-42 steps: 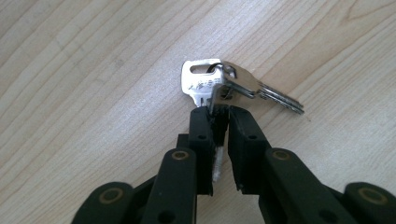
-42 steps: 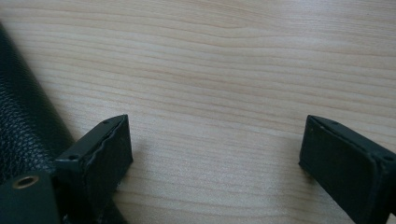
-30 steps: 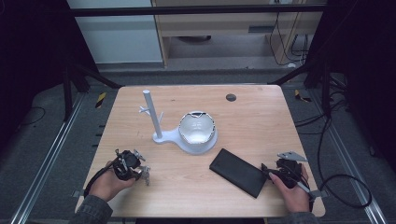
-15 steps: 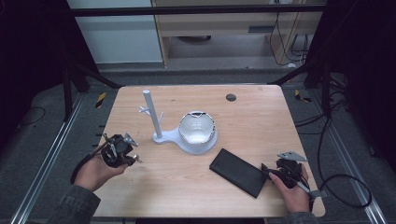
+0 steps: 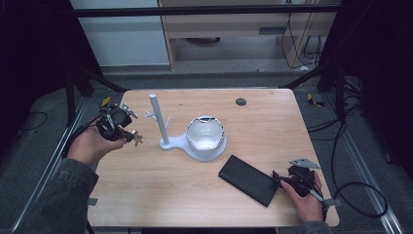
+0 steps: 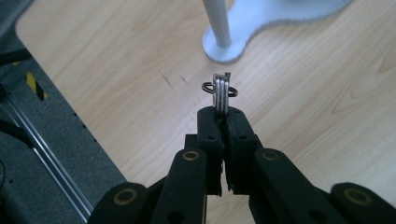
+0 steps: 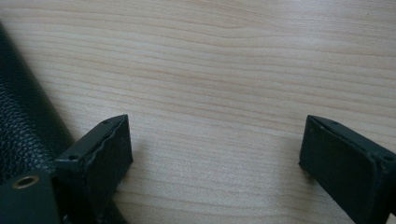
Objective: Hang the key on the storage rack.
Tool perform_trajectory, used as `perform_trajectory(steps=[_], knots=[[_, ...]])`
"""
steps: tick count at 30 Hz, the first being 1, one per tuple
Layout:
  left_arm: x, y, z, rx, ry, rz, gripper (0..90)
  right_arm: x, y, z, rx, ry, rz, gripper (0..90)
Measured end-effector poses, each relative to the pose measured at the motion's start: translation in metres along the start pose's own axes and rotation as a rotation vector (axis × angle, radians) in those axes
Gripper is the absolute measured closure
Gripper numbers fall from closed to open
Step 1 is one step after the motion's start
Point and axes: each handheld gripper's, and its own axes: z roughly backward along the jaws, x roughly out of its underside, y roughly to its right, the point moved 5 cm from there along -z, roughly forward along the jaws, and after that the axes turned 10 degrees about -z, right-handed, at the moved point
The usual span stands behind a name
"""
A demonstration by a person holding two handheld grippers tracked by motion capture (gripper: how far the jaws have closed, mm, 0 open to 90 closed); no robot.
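Left gripper [image 6: 220, 112] has risen from the wooden table [image 5: 146, 195] amid dark surroundings toward the white stand [image 5: 163, 127], its jaws clamped on keys [image 6: 220, 91] protruding just past the tips.

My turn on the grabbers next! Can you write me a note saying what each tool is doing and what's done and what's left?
Left tool: shut on the keys, held up off the table, left of the white stand.
Right tool: open, nothing between its jaws, low over the table beside the black case.
Done: keys picked up.
Left, probably: hang the key ring on one of the stand's pegs. The case looks untouched.
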Motion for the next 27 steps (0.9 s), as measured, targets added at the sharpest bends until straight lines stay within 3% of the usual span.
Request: perform_trajectory(steps=[3,10,27], knots=[[-0.014,-0.007,0.009,-0.021,0.011,0.002,86.1,0.000,0.000,0.000,0.000,0.000,0.000,9.5],[-0.030,-0.010,0.013,-0.047,0.015,-0.006,86.1,0.000,0.000,0.000,0.000,0.000,0.000,9.4],[-0.037,-0.017,0.018,-0.067,0.021,0.001,86.1,0.000,0.000,0.000,-0.001,0.002,0.000,9.4]])
